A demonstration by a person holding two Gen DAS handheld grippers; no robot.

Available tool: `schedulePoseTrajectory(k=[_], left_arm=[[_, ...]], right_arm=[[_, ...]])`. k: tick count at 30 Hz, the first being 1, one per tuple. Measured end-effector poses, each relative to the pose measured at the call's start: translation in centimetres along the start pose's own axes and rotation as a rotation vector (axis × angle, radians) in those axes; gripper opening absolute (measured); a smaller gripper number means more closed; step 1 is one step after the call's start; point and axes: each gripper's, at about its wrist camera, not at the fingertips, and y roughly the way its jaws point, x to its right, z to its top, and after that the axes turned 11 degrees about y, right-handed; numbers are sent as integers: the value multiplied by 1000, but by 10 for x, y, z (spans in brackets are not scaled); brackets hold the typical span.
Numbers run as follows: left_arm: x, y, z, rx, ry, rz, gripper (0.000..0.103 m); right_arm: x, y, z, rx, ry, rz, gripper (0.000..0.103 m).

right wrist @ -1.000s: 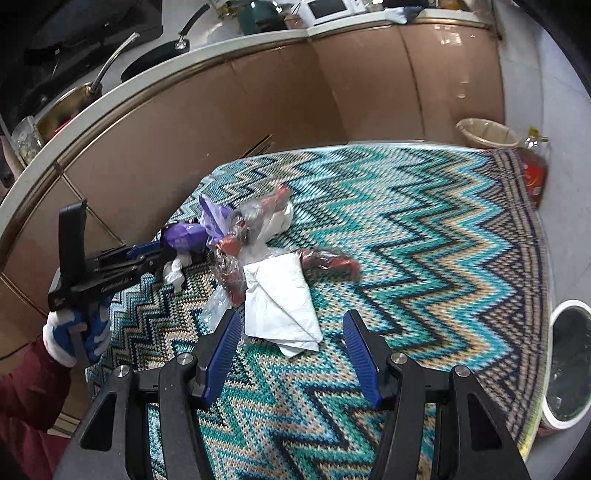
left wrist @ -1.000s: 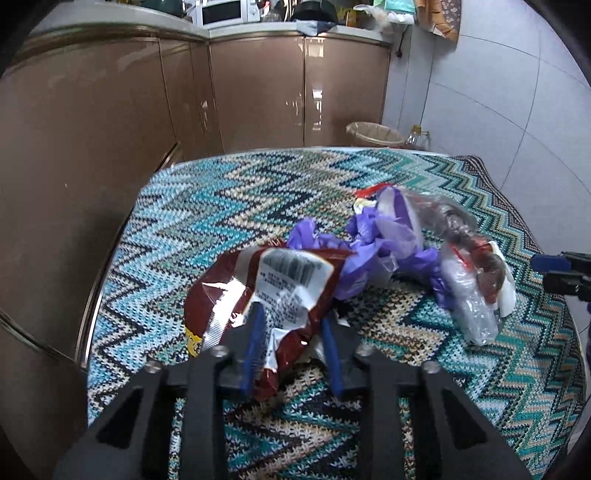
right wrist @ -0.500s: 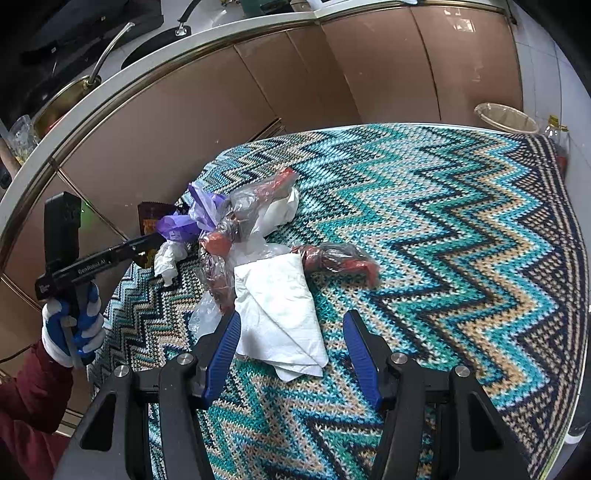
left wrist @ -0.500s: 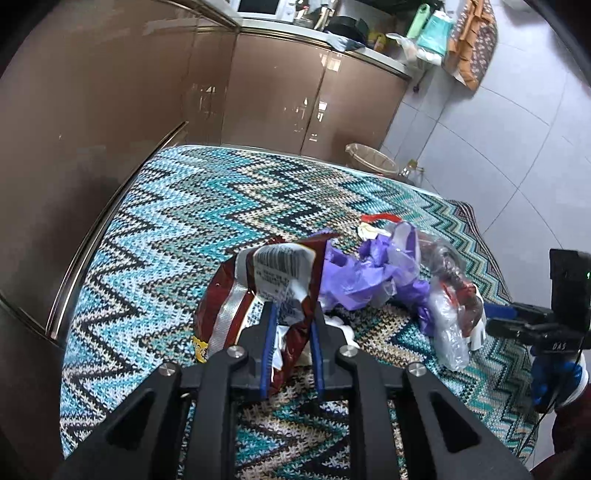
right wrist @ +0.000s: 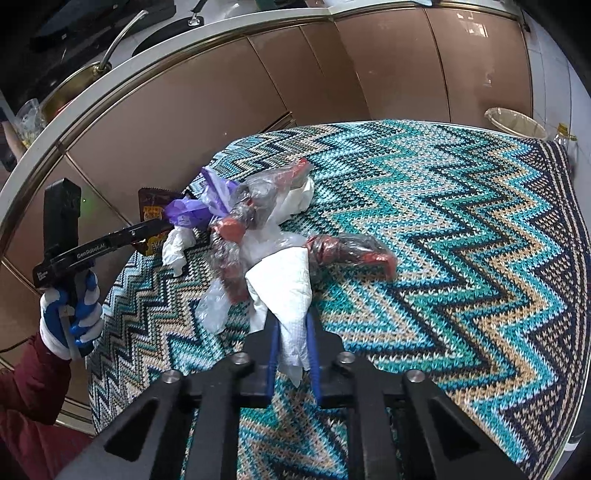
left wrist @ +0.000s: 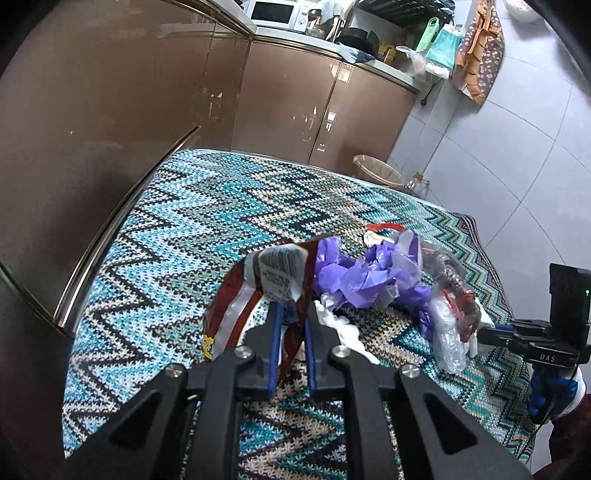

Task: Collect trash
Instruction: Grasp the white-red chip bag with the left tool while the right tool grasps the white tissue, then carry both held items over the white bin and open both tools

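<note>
My left gripper (left wrist: 290, 314) is shut on a dark red snack wrapper (left wrist: 255, 291) and holds it just above the zigzag-patterned tablecloth (left wrist: 177, 221). My right gripper (right wrist: 292, 325) is shut on a white paper napkin (right wrist: 286, 284). Beside the wrapper lie crumpled purple plastic (left wrist: 365, 277), clear plastic bags with red bits (left wrist: 448, 306) and white tissue (left wrist: 340, 325). In the right wrist view the same pile shows: purple plastic (right wrist: 195, 210), clear bags (right wrist: 243, 225) and a red-brown wrapped piece (right wrist: 347, 251). The left gripper also shows there (right wrist: 159, 226).
Brown cabinet fronts (left wrist: 110, 110) curve close along the table's far and left sides. A lined waste bin (left wrist: 376, 173) stands on the floor beyond the table, also in the right wrist view (right wrist: 515, 123). A counter with a microwave (left wrist: 275, 14) is behind.
My left gripper has closed on the red wrapper and lifted it. My right gripper has moved forward and closed on the white napkin.
</note>
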Motion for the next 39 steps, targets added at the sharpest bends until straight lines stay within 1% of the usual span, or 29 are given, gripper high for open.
schedulePoseTrajectory(k=[7,16,26,34,39], left_arm=[[2,-27,-5,37,-7,12,6],[18,-84,-16,118,3,0,5],[45,-152,-39,233,34,-43,5],[70,-184,-56,286,75,-72,5],[90,-205,-55,327,118,-93,5]], right_arm=[[-7,-26,-12,37,-2,-7,11],[-30,-76,-40,130,-9,-11,10],[-66,-135,-79,249,-44,-28,10],[-83,-176,-107,342,-65,-46,10],[-84,-199,-118,403,-65,-48,10]])
